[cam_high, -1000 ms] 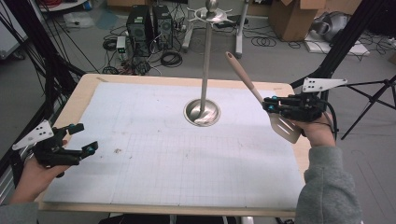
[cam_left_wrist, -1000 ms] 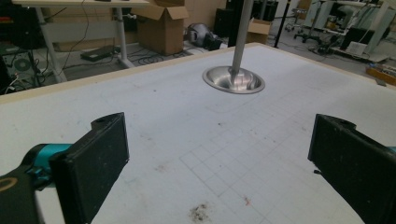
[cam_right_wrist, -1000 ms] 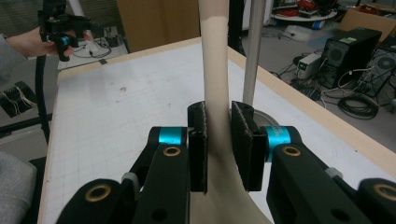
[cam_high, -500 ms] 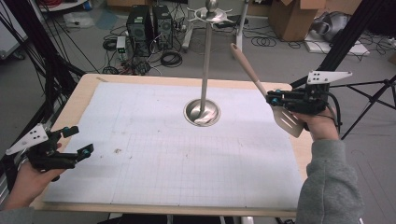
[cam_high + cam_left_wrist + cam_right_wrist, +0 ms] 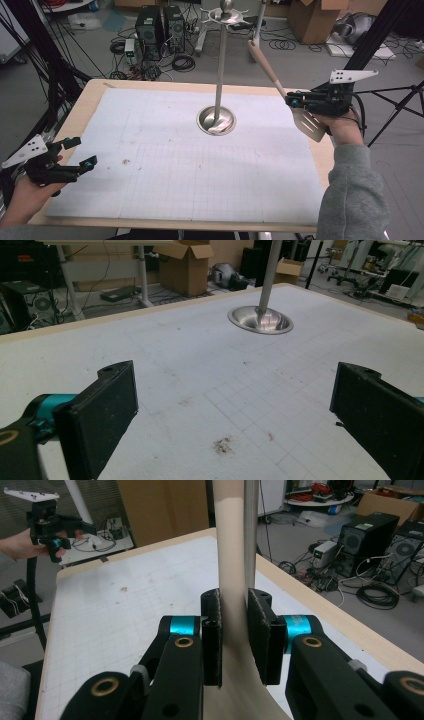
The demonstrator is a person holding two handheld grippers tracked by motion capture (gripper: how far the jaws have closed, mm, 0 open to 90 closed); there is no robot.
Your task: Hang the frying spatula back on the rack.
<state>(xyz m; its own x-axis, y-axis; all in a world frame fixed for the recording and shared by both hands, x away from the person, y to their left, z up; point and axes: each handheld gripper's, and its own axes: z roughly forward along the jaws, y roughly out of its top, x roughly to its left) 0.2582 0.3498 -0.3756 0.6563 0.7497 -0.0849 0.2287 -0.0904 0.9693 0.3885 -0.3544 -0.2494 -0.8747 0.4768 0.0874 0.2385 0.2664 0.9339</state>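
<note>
The table (image 5: pixel 90 100) carries a pale gridded mat (image 5: pixel 165 165) that covers nearly all of its top, and out of the mat's far middle rises a tall metal stand (image 5: pixel 220 65) on a round dished base (image 5: pixel 216 120), topped by a ring of hooks and a ball.

The person's right forearm, in a grey sleeve (image 5: pixel 350 195), comes up along the table's right edge, the hand raised clear of the mat. The right gripper (image 5: pixel 292 100) lies about level and points in toward the stand. Its jaws are pressed narrow onto the neck of a spatula (image 5: pixel 280 85); in the right gripper view the pale handle (image 5: pixel 232 555) runs up between the two black pads, with the stand's pole just behind it. The spatula's slotted metal blade (image 5: pixel 310 126) hangs below and just beside the hand, over the mat's right margin, while the wooden handle slants up and away toward the top of the stand, well short of touching it.

The left hand (image 5: pixel 25 197) rests low at the near left corner, bare-wristed. The left gripper (image 5: pixel 80 152) points across the mat toward the stand, jaws spread wide with nothing between them; beneath them in the left gripper view is mat with a small brown speck (image 5: pixel 223 445).
</note>
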